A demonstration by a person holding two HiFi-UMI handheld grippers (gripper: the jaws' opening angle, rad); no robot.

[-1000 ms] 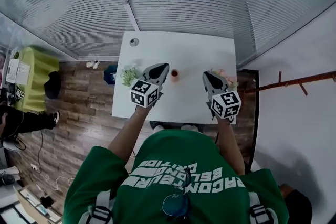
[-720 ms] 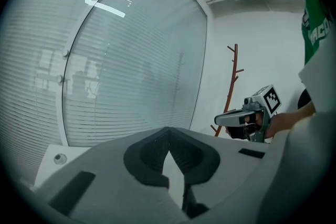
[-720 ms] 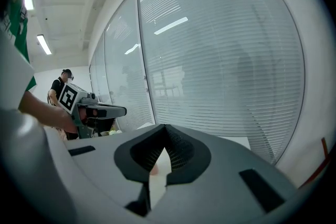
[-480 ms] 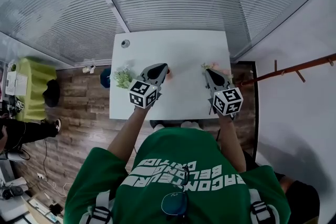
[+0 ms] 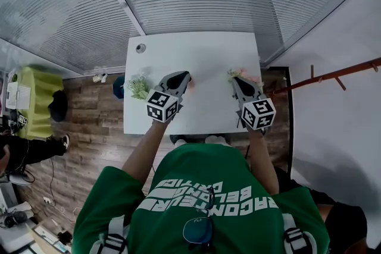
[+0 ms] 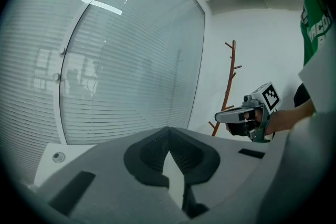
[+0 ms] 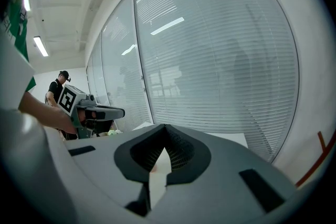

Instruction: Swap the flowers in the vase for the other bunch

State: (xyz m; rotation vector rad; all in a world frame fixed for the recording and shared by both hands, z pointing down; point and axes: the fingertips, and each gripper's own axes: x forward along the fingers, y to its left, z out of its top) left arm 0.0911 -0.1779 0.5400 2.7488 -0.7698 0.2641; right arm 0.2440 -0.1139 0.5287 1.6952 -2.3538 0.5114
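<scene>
Both claws clenched with nothing between the jaws: left claw (image 5: 183, 78) and right claw (image 5: 236, 82) hang over the white table (image 5: 196, 56), pointing away from the person. Green bunch (image 5: 139, 87) lies at the table's left edge beside the left claw, and pink bunch (image 5: 244, 75) lies near the right edge at the right claw's tip. Small orange vase (image 5: 191, 84) shows just beside the left claw's tip, mostly hidden, contents unreadable

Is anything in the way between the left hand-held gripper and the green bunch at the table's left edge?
Nothing visible. The green bunch sits just left of the left hand-held gripper, only bare white table between them.
</scene>
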